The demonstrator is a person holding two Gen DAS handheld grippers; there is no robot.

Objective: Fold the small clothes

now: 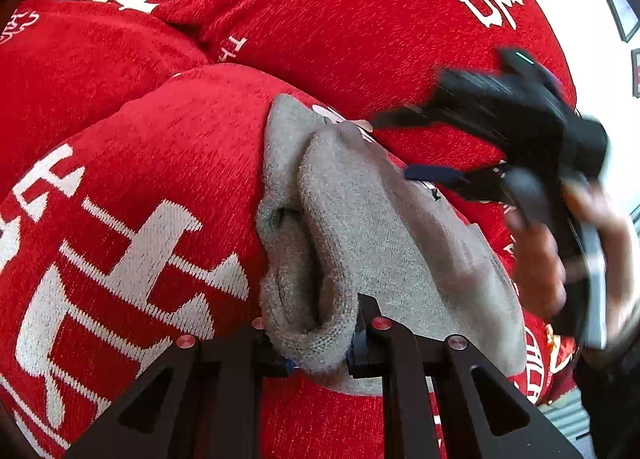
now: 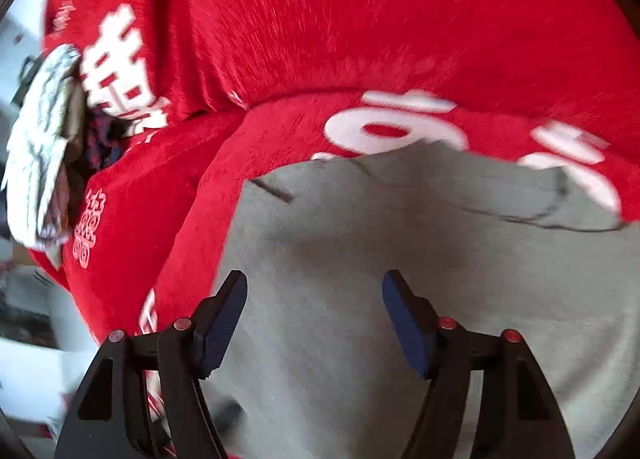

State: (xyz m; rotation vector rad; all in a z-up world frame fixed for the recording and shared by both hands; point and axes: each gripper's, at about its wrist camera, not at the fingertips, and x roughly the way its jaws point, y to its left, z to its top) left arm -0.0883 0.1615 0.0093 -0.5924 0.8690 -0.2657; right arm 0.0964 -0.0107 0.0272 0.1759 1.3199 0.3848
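A small grey knitted garment [image 1: 360, 219] lies on a red blanket with white characters [image 1: 140, 179]. My left gripper [image 1: 320, 347] is shut on a bunched fold of the grey cloth at its near edge. In the left wrist view my right gripper [image 1: 394, 147] shows blurred at the right, held by a hand [image 1: 540, 267], its fingers spread above the far part of the grey garment. In the right wrist view the same grey garment [image 2: 400, 279] fills the lower half, and my right gripper [image 2: 314, 323] stands open over it with nothing between its blue pads [image 2: 224, 323].
The red blanket [image 2: 360, 39] lies in humps and folds all around the garment. A crumpled white and dark patterned cloth [image 2: 44, 147] sits at the blanket's left edge in the right wrist view. Bright window light and pale floor show beyond the blanket's edges.
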